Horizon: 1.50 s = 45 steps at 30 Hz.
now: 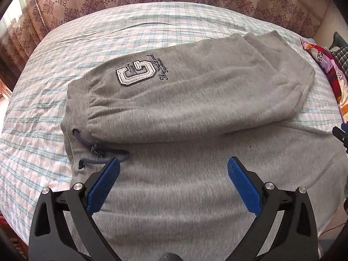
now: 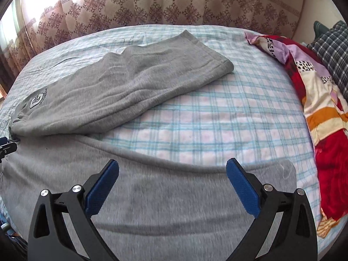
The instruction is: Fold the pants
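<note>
The left gripper [image 1: 173, 169] is a matte black plastic frame whose two angled arms have triangular cut-outs. Each arm carries two round silver screw heads near its joint. The inner faces of its jaws are long blue pads [image 1: 104, 187] with a fine ribbed texture and toothed edges. The right gripper [image 2: 172, 170] has the same black arms, silver screws and blue textured pads [image 2: 243, 189].

A home bedroom, bed with a blue-and-pink checked sheet [image 2: 217, 117] filling the frame, patterned brown-and-beige curtain [image 2: 174, 4] across the top, red patchwork quilt [image 2: 322, 113] and dark plaid pillow [image 2: 332, 50] at right
</note>
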{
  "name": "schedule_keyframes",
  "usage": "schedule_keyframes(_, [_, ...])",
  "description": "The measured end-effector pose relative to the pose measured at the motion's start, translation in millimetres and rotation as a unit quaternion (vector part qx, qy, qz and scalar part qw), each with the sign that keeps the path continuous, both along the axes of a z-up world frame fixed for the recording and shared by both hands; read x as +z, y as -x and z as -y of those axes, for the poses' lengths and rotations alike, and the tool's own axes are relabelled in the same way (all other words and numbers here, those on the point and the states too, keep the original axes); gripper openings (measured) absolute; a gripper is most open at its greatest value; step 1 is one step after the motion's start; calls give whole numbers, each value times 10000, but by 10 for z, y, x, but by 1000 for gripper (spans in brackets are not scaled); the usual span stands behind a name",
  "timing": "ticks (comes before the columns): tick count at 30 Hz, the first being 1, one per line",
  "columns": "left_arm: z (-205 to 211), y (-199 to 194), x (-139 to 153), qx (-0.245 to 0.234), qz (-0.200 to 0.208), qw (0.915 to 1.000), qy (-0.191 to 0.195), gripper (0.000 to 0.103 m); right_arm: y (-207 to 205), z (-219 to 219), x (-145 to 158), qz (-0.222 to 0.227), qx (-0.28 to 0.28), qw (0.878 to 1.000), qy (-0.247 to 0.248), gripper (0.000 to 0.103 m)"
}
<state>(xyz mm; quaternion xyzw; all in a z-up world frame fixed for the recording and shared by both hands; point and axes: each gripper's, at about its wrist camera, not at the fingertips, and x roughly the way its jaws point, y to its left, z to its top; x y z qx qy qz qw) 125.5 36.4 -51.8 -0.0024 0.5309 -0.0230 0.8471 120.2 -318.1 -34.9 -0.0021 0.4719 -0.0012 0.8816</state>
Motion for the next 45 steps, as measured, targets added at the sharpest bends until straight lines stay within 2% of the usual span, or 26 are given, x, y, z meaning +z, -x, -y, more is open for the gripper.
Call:
schedule_keyframes(7, [-96, -487, -42, 185, -20, 9998, -53, 101, -794, -251, -83, 52, 308, 9994, 133, 98])
schedule_keyframes(16, [-338, -999, -423, 560, -464, 9973, -70, 101, -1550, -347, -349, -183, 473, 9983, 303, 98])
schedule_keyframes(20, [-377, -1095, -489, 596, -479, 9970, -110, 101, -1875, -252, -474, -358, 245, 9988, 218, 98])
schedule_keyframes(24, [-439, -1210, -502, 695, -526, 9962, 18, 101, -2157, -89, -601, -520, -135, 9986, 12, 98])
schedule_keyframes(30, [-463, -1357, -484, 798, -477, 9957, 58, 101, -2528, 141, -666, -551, -543, 9968, 182, 98])
schedule_keyframes(36, [-593, -1454, -392, 800, -398, 9960, 71, 101, -2794, 373, -560, -679, -935, 9932, -135, 98])
schedule_keyframes(40, [-718, -1537, -367, 937, -361, 9948, 167, 101, -3009, 398, -430, -548, -1029, 9931, -156, 98])
schedule_keyframes(45, [-831, -1618, -293, 979, -260, 9947, 156, 101, -3292, 378, -356, -566, -1105, 9901, -657, 98])
